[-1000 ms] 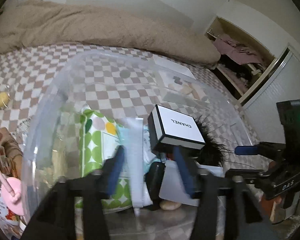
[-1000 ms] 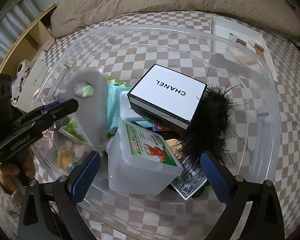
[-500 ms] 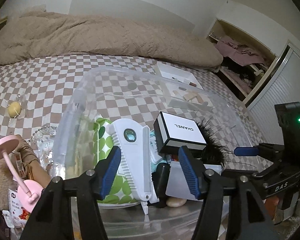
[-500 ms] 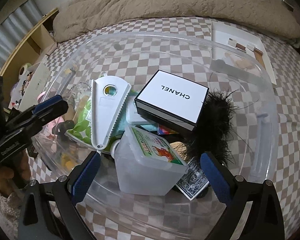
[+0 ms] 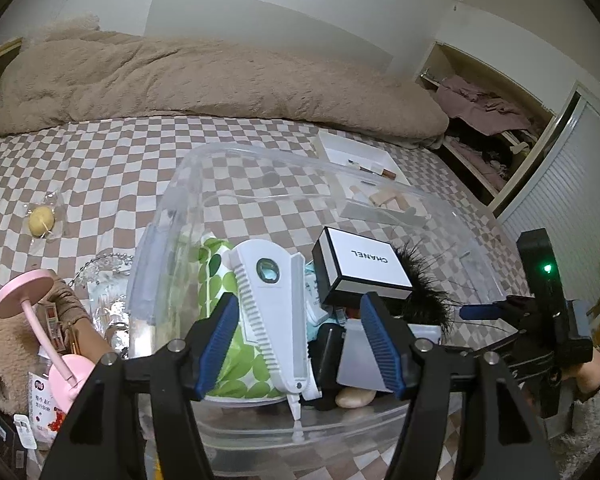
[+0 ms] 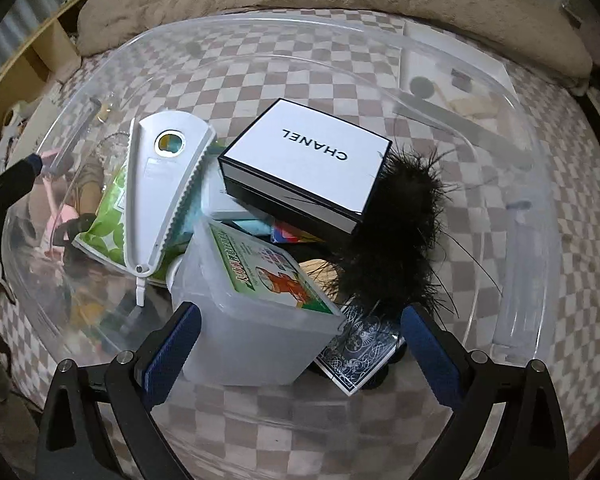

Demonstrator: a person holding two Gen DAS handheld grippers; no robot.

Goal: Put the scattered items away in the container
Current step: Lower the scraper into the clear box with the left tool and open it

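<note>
The white tool, dropped since a second ago, is lying in the clear container between the left gripper's wide, empty fingers; only the right gripper's view, fingers also wide, is showing the playing cards.

A bed covered in a brown-and-white checkered sheet is carrying a clear plastic container. A rumpled tan blanket is lying along its far side, a white tray is sitting beyond the container, and a wrapped yellow item is resting apart.

Clear tub – white tool atop pile
</note>
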